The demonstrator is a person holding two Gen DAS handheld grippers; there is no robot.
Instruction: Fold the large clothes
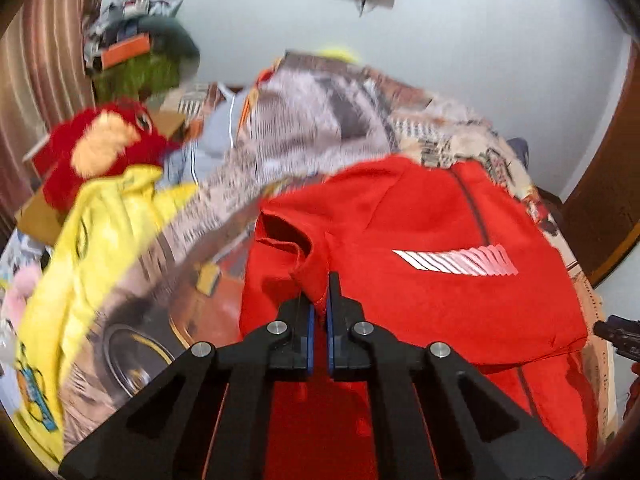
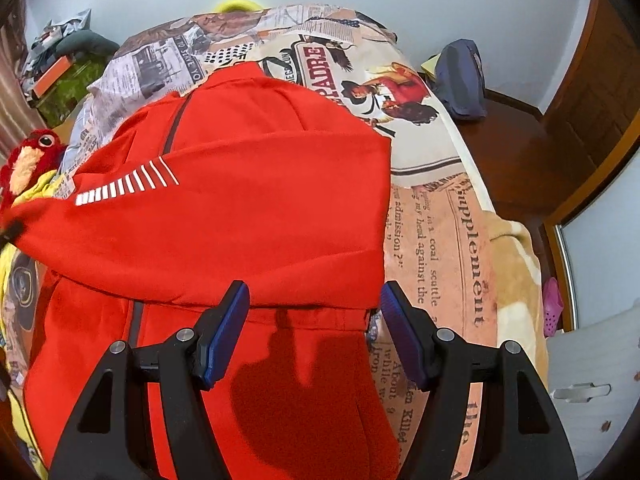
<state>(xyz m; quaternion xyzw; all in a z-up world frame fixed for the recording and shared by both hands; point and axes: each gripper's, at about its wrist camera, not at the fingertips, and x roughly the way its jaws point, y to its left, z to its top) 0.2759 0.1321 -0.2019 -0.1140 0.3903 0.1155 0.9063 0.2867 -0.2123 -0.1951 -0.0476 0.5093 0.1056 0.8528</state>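
A large red shirt (image 1: 420,240) with a white striped mark lies on the bed, its upper part folded over the lower part. My left gripper (image 1: 319,304) is shut on a bunched edge of the red shirt near its left side. In the right wrist view the red shirt (image 2: 248,208) fills the middle. My right gripper (image 2: 314,304) is open just above the shirt's folded edge and holds nothing. The tip of the right gripper shows at the far right of the left wrist view (image 1: 612,334).
The bed has a newspaper-print cover (image 2: 440,240). A yellow garment (image 1: 92,248) and a red plush toy (image 1: 100,144) lie left of the shirt. A cluttered pile (image 1: 132,52) stands at the back left. A dark blue bag (image 2: 460,76) sits on a wooden stand at right.
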